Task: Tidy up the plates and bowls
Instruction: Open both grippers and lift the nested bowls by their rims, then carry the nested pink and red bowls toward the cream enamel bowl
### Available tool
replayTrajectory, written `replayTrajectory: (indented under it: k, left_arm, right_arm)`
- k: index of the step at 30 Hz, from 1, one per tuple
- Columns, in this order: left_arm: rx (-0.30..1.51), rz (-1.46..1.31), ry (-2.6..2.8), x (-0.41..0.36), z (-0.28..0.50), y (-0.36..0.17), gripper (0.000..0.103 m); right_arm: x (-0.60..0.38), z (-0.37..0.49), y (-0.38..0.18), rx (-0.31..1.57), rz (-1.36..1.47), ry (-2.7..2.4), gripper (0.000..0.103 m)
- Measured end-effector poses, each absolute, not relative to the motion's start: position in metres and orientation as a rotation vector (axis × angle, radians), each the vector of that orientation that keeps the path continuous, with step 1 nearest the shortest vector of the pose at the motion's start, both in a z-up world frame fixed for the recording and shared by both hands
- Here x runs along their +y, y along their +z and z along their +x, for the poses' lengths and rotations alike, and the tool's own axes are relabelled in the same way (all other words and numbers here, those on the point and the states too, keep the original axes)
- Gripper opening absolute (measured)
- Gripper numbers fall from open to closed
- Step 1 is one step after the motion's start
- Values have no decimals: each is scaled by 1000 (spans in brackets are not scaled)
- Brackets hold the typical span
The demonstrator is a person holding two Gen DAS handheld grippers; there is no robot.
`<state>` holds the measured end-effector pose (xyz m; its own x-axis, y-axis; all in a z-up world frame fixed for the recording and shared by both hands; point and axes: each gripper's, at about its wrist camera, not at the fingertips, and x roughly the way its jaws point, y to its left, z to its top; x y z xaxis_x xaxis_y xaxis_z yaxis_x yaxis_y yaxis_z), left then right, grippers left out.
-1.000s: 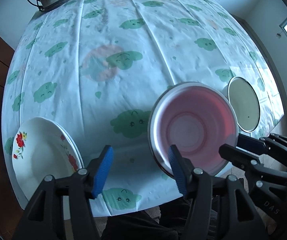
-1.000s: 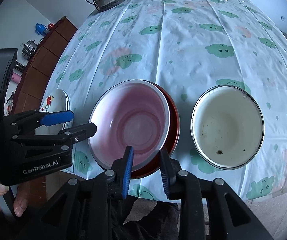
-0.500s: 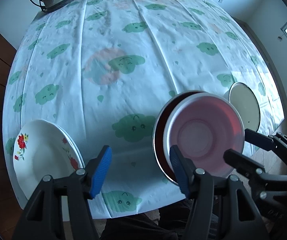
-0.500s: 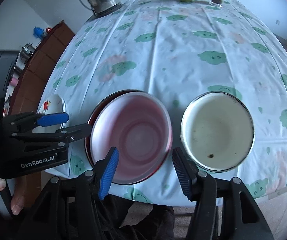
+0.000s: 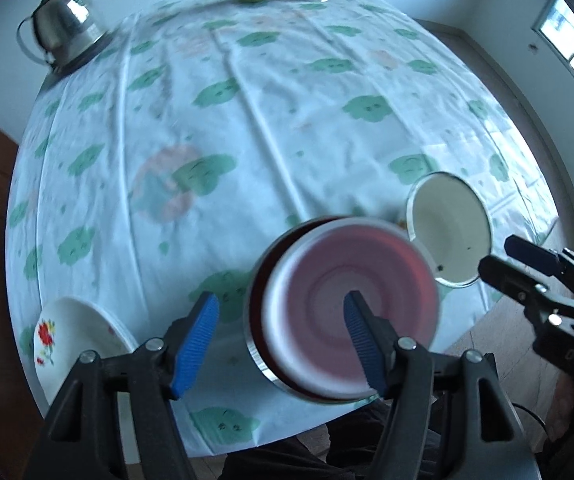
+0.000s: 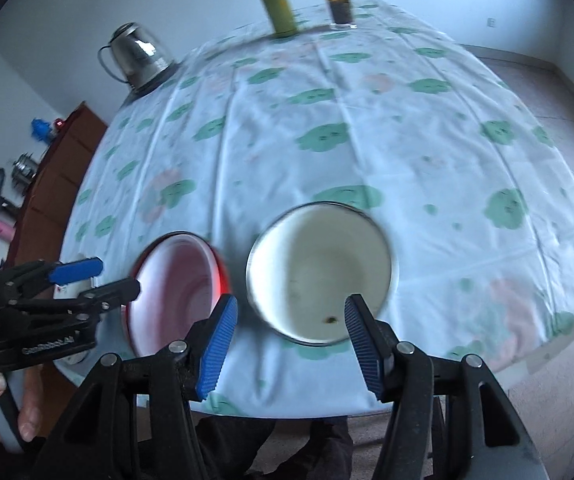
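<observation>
Two claws hover over the near edge of the table (image 5: 287, 92), both spread wide and grasping nothing. Between the left claw (image 5: 281, 338) fingers sits the pink bowl (image 5: 351, 304), nested in a dark red bowl (image 5: 261, 280) with a metal rim; neither finger visibly touches it. The right claw (image 6: 291, 338) frames the cream bowl (image 6: 319, 272), just right of the pink one. A floral plate (image 5: 73, 332) lies at the left table edge, a steel kettle (image 5: 63, 36) far back.
</observation>
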<state>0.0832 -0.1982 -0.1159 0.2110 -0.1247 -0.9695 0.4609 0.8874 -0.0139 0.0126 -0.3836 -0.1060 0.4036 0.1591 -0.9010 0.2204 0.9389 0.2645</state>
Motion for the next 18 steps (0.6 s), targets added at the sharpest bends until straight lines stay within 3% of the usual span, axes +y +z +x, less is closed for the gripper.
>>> replayTrajectory:
  k: [9,18]
  left_arm:
    - [1253,397,-504,-251,75,-115,66]
    - [1315,470,-440,-261,82,-149,66]
  right_arm:
    - [-408,-5,-111,1165,402,-108,58]
    - [-424,-15,-117,1171,435,-142,58]
